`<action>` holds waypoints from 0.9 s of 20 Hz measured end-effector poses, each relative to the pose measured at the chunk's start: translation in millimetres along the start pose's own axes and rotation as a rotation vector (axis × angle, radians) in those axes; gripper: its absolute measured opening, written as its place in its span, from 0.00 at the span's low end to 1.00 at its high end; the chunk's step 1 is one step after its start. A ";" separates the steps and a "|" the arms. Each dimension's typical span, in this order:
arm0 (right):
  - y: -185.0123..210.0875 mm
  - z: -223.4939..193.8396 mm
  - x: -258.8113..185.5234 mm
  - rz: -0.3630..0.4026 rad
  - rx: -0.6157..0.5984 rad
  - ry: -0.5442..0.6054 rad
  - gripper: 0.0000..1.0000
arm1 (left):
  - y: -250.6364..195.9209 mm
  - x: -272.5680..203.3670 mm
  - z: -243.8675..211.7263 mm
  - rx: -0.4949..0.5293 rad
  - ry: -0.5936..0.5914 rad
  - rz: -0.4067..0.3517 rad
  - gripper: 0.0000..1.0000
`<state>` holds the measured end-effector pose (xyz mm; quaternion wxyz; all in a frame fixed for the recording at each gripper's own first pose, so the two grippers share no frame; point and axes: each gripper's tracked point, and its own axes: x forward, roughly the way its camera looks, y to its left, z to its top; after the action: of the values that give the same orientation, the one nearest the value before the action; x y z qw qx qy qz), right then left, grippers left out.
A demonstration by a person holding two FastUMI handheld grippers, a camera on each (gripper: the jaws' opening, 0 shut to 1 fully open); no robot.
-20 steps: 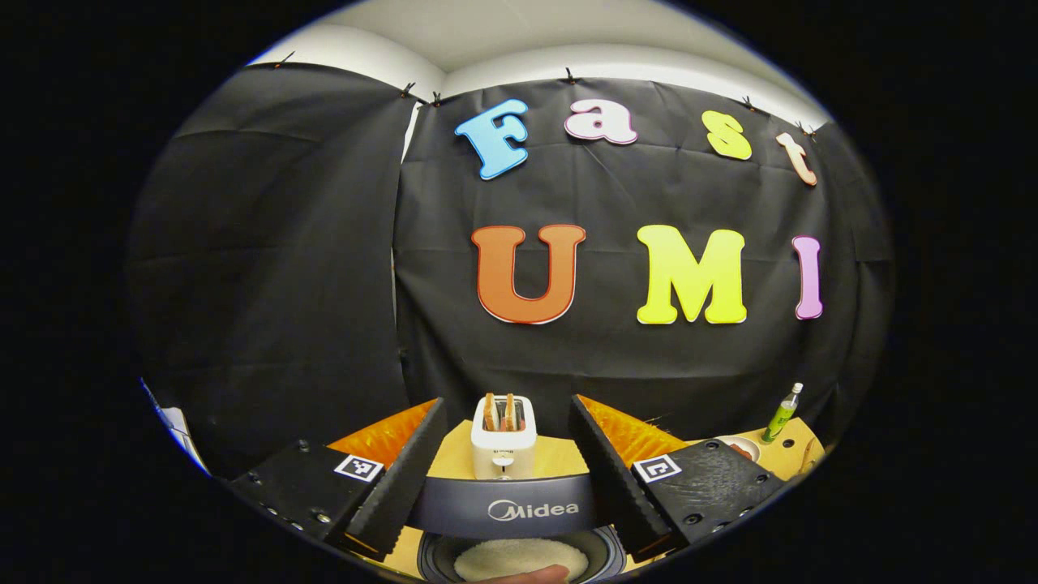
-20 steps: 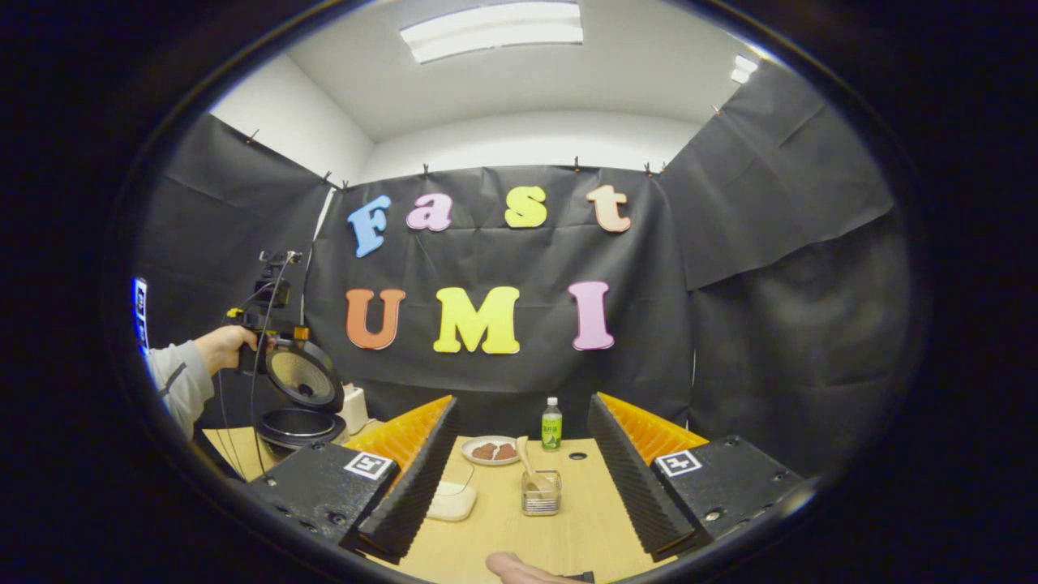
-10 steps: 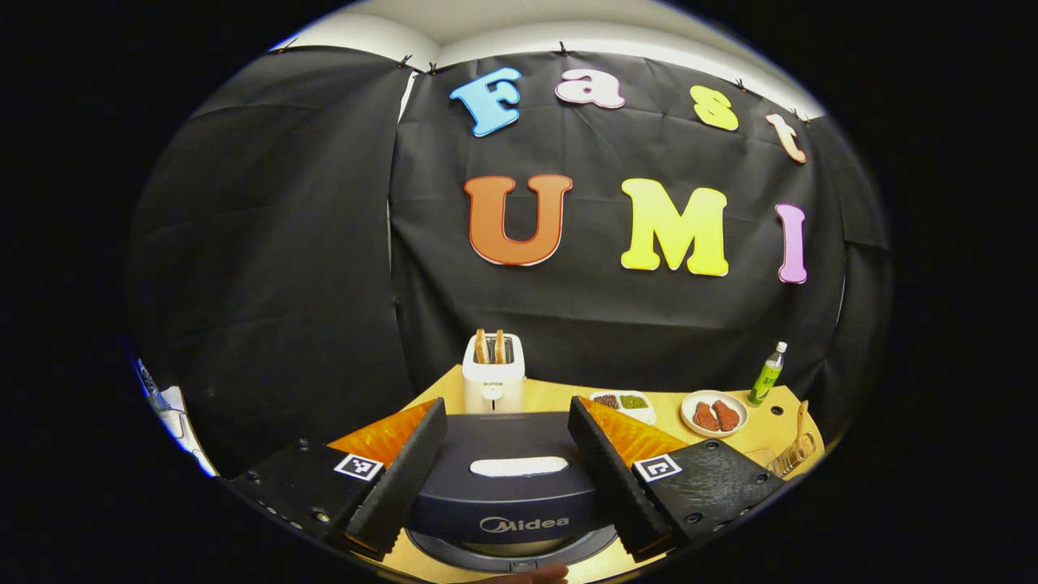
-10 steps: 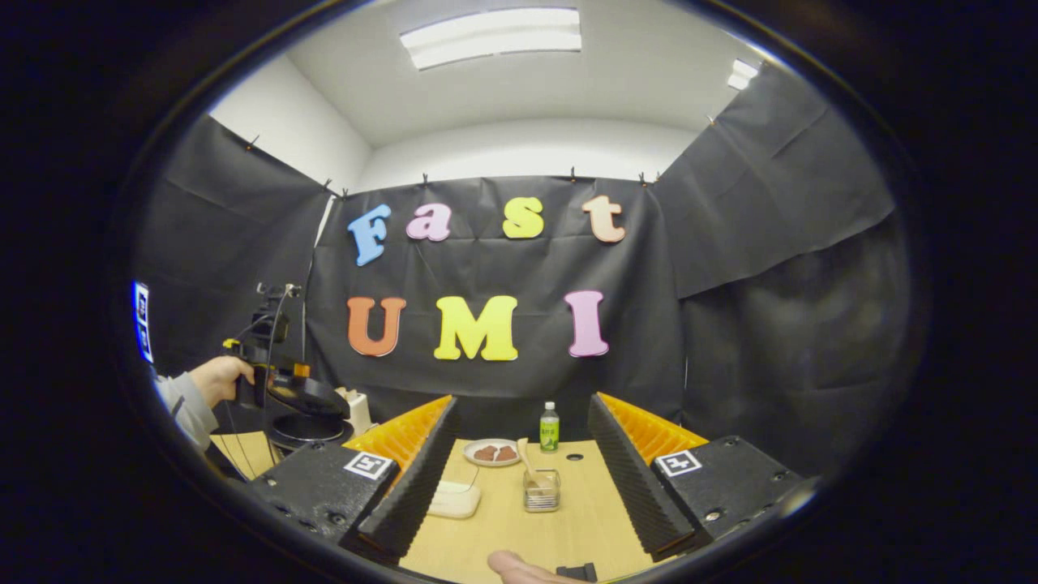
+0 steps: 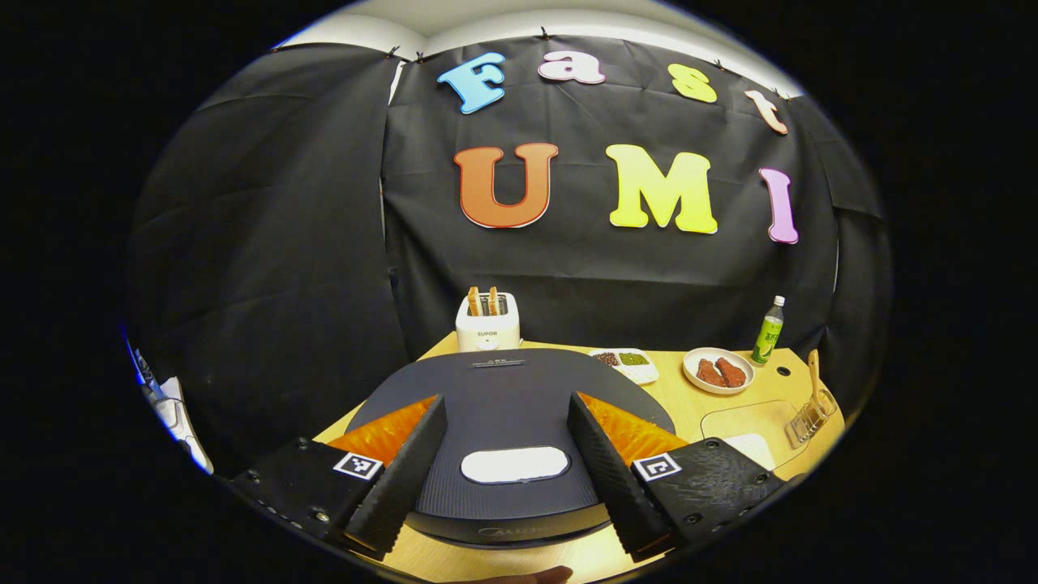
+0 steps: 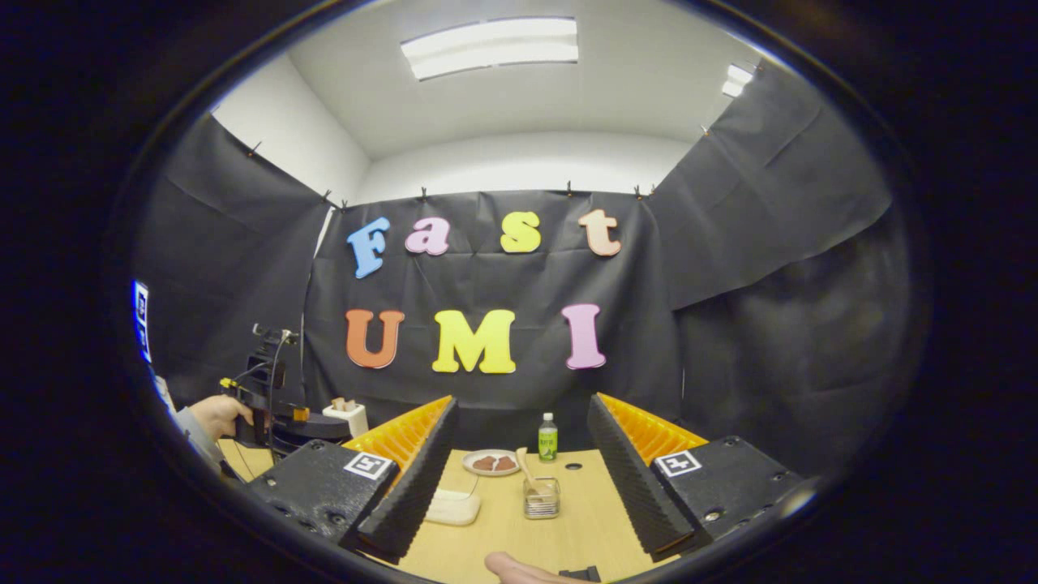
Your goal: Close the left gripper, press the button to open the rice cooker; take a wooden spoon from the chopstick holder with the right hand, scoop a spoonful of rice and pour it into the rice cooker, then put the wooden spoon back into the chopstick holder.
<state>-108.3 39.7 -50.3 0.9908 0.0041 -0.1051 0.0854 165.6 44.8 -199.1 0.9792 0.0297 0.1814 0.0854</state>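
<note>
The dark rice cooker has its lid down, and a white oval panel sits on top of it. My left gripper is open, its fingers spread low over the lid; I cannot tell whether they touch it. In the right gripper view a hand holds that gripper at the cooker. My right gripper hangs open above the table with nothing between its fingers. The wooden spoon stands in the clear holder, also seen as the spoon at the table's right edge.
A white toaster with bread stands behind the cooker. A divided dish, a plate of meat and a green bottle line the back of the wooden table. A white box lies left of the holder.
The cooker's lid has swung down from raised to shut, covering the rice inside, and my left gripper came down with it. My right gripper barely moved.
</note>
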 end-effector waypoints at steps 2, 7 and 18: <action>2.9 -4.9 3.3 0.021 0.005 0.010 1.00 | -2.0 1.2 -19.5 -0.001 0.044 -0.012 0.98; -6.9 -8.5 6.3 0.006 -0.024 0.012 0.99 | 0.2 -1.1 -22.1 -0.021 0.027 0.039 0.98; -19.2 -5.3 1.4 -0.005 0.000 0.000 1.00 | -2.1 -33.9 -27.8 -0.011 -0.129 0.068 0.97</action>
<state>-102.6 21.2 -55.0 0.9910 0.0046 -0.1053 0.0829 124.8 37.4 -213.3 0.9856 0.0360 0.1162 0.1173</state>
